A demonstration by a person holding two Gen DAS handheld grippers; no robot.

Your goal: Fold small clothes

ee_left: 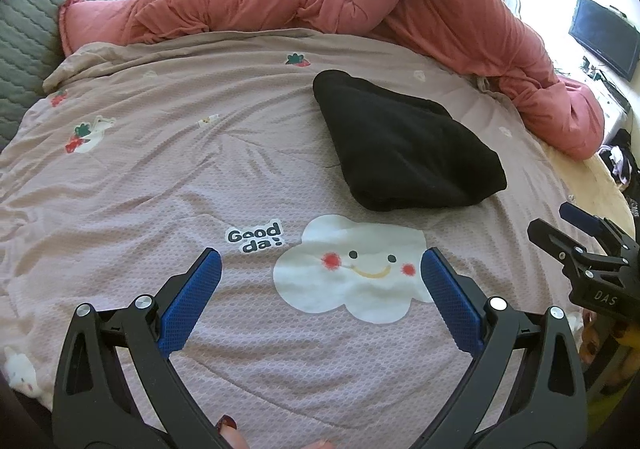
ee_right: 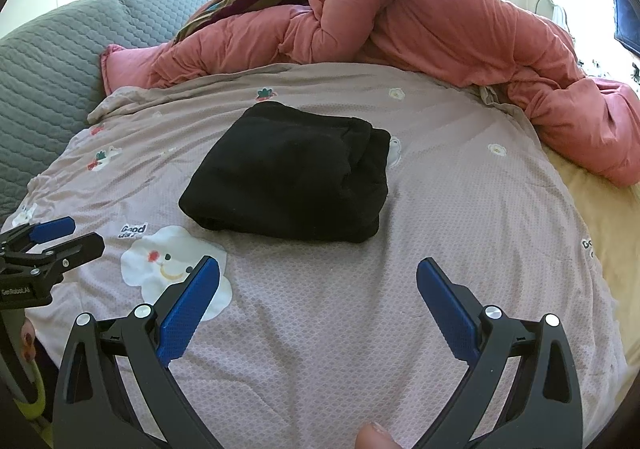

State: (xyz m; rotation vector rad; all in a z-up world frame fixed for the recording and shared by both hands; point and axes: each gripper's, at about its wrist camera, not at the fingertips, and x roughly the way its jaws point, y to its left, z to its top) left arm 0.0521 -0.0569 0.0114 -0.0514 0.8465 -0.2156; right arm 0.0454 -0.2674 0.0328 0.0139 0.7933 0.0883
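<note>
Your black fleece garment [ee_right: 292,177] lies folded, a soft blunt wedge just beyond the cloud print [ee_right: 176,269]; both grippers' jaws gape wide, empty.

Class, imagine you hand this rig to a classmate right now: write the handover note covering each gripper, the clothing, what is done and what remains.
Left gripper: open, empty, above the cloud print on the bedsheet.
Right gripper: open, empty, short of the garment.
Black garment: lies on the sheet as a compact folded bundle, touching neither gripper.
Done: it looks folded.
Left: perhaps neaten the bundle's right edge; no other small clothes are visible on the sheet.
</note>
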